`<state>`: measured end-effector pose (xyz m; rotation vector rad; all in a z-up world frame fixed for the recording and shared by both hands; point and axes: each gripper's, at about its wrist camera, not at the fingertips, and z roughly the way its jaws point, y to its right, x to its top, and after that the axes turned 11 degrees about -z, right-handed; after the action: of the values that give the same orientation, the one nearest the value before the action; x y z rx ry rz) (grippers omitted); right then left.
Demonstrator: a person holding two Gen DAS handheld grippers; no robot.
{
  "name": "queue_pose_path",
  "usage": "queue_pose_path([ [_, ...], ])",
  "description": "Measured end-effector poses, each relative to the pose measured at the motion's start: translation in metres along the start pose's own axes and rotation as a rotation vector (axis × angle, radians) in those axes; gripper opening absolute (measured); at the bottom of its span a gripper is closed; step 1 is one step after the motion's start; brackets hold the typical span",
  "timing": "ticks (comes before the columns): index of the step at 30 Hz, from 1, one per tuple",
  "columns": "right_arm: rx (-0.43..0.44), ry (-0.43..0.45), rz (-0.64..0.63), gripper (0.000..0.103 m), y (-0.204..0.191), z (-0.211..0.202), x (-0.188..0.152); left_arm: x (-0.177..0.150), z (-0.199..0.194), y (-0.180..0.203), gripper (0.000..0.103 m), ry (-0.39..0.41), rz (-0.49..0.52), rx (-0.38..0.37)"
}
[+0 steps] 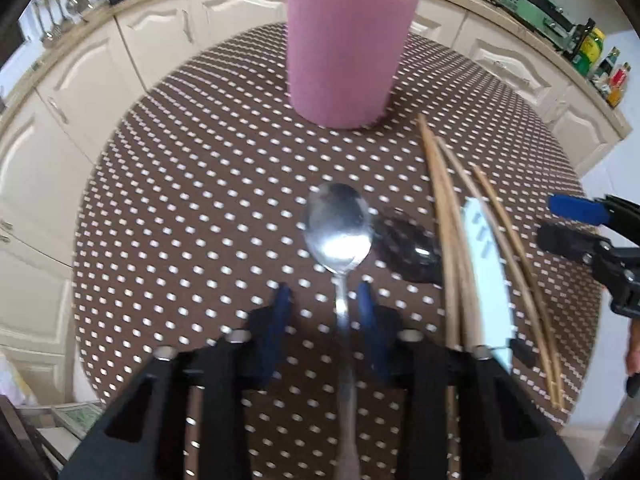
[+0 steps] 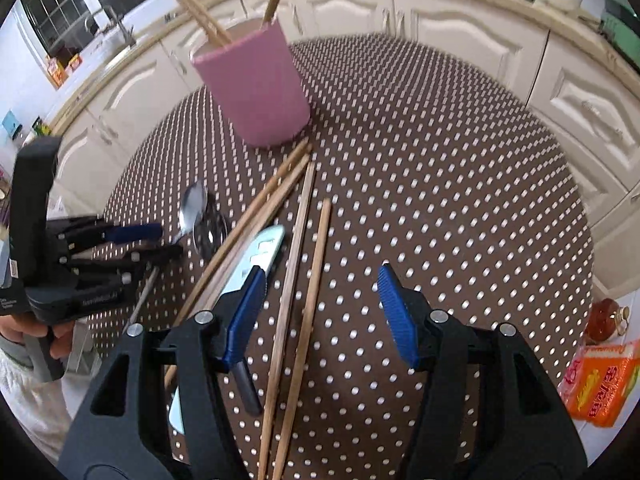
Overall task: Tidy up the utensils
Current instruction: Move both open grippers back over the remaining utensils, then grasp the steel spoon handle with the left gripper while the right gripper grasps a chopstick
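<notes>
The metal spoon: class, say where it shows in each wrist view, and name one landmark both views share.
Left wrist view: the metal spoon lies at centre, bowl toward the pink cup, handle running between the left gripper fingers.
Right wrist view: the metal spoon is at left of centre, beside the left gripper.
Shared landmark: the pink cup, standing on the dotted tablecloth.

Between my left claw's [image 1: 324, 292] ribbed blue pads, which look like matt rubber, lies a polished metal spoon [image 1: 338, 228], glossy and mirror-bright. My claw frames are matt black plastic. The chopsticks [image 2: 304, 264] look like bare wood, dull and grainy. The pink cup [image 1: 348, 52] has a soft, matt finish. The dotted tablecloth [image 2: 440, 200] shows a slight sheen, like wipeable plastic.
</notes>
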<state>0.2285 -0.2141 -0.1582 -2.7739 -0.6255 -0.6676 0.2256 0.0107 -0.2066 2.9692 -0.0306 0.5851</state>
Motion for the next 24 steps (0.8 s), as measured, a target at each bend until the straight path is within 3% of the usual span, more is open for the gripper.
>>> queue_pose_path([
  [4, 0.008, -0.072, 0.01, 0.058, 0.001, 0.012, 0.0, -0.001, 0.0, -0.013, 0.005, 0.021, -0.07, -0.017],
  [12, -0.017, -0.131, 0.002, 0.035, -0.004, 0.025, 0.005, -0.011, -0.008, -0.023, 0.004, 0.048, -0.13, -0.049],
  [19, -0.088, -0.206, -0.097, 0.031, -0.031, 0.038, 0.017, -0.009, -0.023, -0.027, 0.003, 0.093, -0.133, -0.077],
  [22, -0.117, -0.218, -0.138, 0.023, -0.043, 0.042, 0.018, -0.005, -0.029, -0.022, 0.003, 0.099, -0.125, -0.083],
  [24, -0.118, -0.224, -0.153, 0.011, -0.048, 0.043, 0.02, -0.002, -0.027, -0.02, 0.003, 0.093, -0.123, -0.069],
])
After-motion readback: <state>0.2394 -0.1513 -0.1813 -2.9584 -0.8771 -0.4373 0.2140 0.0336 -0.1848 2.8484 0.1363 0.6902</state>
